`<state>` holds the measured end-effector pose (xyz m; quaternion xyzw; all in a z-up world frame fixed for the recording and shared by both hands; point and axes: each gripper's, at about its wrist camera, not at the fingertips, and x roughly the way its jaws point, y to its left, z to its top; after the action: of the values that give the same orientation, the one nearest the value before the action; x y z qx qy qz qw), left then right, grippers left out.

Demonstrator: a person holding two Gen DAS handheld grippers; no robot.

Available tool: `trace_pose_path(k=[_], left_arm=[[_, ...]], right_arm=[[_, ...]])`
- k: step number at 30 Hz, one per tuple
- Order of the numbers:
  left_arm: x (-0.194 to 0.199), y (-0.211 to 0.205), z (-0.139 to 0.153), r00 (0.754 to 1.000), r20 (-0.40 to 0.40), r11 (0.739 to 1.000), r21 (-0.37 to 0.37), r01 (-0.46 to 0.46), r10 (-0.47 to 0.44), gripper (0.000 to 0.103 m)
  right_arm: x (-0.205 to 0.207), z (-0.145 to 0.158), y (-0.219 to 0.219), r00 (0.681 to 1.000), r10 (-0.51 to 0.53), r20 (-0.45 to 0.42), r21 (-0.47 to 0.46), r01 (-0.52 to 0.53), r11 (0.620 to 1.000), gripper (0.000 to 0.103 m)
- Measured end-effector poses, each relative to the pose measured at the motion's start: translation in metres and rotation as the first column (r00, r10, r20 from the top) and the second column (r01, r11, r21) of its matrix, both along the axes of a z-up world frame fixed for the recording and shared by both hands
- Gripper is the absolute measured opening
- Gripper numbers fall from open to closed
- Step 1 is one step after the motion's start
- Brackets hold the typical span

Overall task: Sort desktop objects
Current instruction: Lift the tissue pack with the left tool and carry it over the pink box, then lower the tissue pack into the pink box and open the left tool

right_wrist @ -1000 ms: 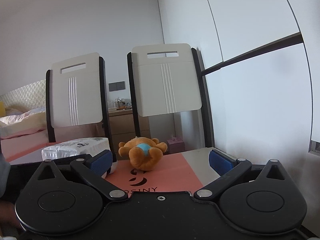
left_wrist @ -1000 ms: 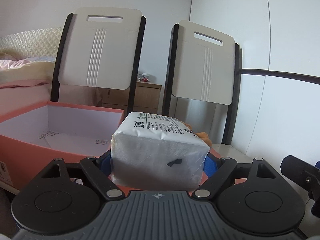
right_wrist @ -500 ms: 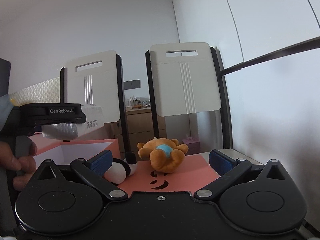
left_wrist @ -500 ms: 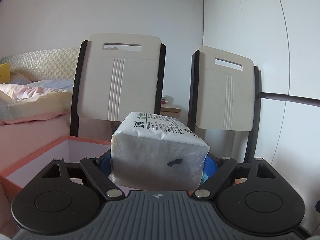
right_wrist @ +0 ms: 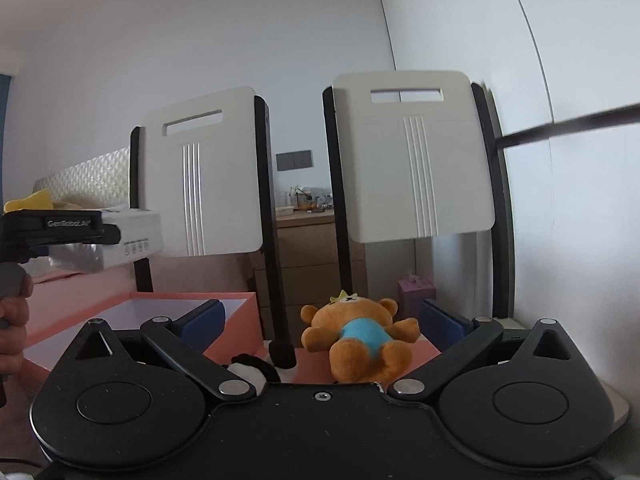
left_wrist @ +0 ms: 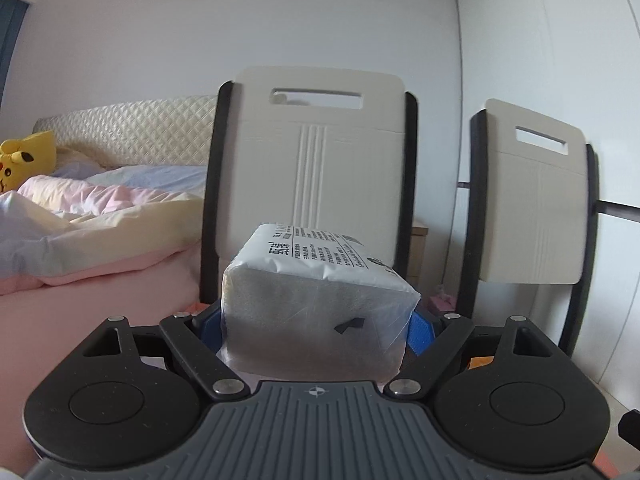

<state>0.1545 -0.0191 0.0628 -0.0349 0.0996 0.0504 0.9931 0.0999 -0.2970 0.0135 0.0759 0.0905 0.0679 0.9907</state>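
A white plastic-wrapped tissue pack [left_wrist: 316, 300] with black print is clamped between the blue pads of my left gripper [left_wrist: 316, 322], lifted in the air. The right wrist view shows that same pack [right_wrist: 134, 240] and the left gripper [right_wrist: 60, 232] hovering above an open pink box [right_wrist: 236, 295] with a white inside. My right gripper [right_wrist: 322, 316] is open and holds nothing. An orange teddy bear in blue [right_wrist: 360, 336] lies on a pink surface just ahead of it. A black-and-white plush [right_wrist: 248, 364] lies beside the bear.
Two white chairs with black frames [right_wrist: 412, 168] [right_wrist: 200, 184] stand behind the table. A bed with pastel bedding [left_wrist: 92, 208] and a yellow plush [left_wrist: 24, 156] is on the left. A wooden dresser [right_wrist: 308, 256] stands behind. A white wall [right_wrist: 560, 240] is close on the right. A hand [right_wrist: 12, 320] grips the left handle.
My left gripper has risen and swung left with the tissue pack; the pink box dropped out of its view. The right gripper has shifted a little, staying open.
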Motion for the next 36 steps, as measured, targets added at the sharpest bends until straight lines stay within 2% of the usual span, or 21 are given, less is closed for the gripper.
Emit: trace_pose_path(k=[3, 7, 10, 15, 19, 22, 27, 32, 34, 36], left_arm=[[0.021, 0.018, -0.007, 0.998, -0.040, 0.999, -0.007, -0.041, 0.041, 0.088], [0.048, 0.043, -0.017, 0.991, -0.094, 0.995, -0.013, -0.096, 0.094, 0.088], [0.069, 0.061, -0.025, 0.982, -0.136, 0.991, -0.015, -0.136, 0.133, 0.088], [0.101, 0.092, -0.036, 0.959, -0.244, 0.987, -0.042, -0.156, 0.141, 0.088], [0.123, 0.105, -0.043, 0.941, -0.312, 0.985, -0.062, -0.158, 0.132, 0.088], [0.138, 0.114, -0.048, 0.924, -0.371, 0.984, -0.107, -0.141, 0.092, 0.088], [0.151, 0.117, -0.061, 0.901, -0.423, 0.984, -0.096, -0.151, 0.097, 0.088], [0.158, 0.121, -0.073, 0.870, -0.487, 0.980, -0.122, -0.155, 0.076, 0.091], [0.156, 0.119, -0.072, 0.871, -0.485, 0.982, -0.115, -0.150, 0.076, 0.093], [0.154, 0.114, -0.070, 0.876, -0.473, 0.986, -0.075, -0.147, 0.094, 0.094]], right_arm=[[0.023, -0.004, 0.005, 0.999, 0.012, -0.045, 0.009, -0.012, 1.000, 0.103], [0.043, -0.009, 0.014, 1.000, 0.015, -0.025, -0.033, -0.016, 0.999, 0.103], [0.052, -0.014, 0.016, 1.000, 0.023, -0.013, -0.010, -0.023, 1.000, 0.103], [0.059, -0.032, 0.023, 0.990, 0.078, -0.114, -0.003, -0.079, 0.997, 0.103], [0.063, -0.037, 0.029, 0.985, 0.103, -0.136, -0.041, -0.109, 0.993, 0.103], [0.066, -0.038, 0.029, 0.982, 0.107, -0.157, -0.023, -0.112, 0.993, 0.103], [0.070, -0.037, 0.025, 0.984, 0.100, -0.150, -0.036, -0.106, 0.994, 0.103], [0.076, -0.038, 0.017, 0.983, 0.082, -0.166, -0.026, -0.088, 0.996, 0.103], [0.076, -0.039, 0.016, 0.982, 0.083, -0.171, -0.026, -0.089, 0.996, 0.103], [0.076, -0.039, 0.015, 0.982, 0.084, -0.170, -0.033, -0.091, 0.995, 0.103]])
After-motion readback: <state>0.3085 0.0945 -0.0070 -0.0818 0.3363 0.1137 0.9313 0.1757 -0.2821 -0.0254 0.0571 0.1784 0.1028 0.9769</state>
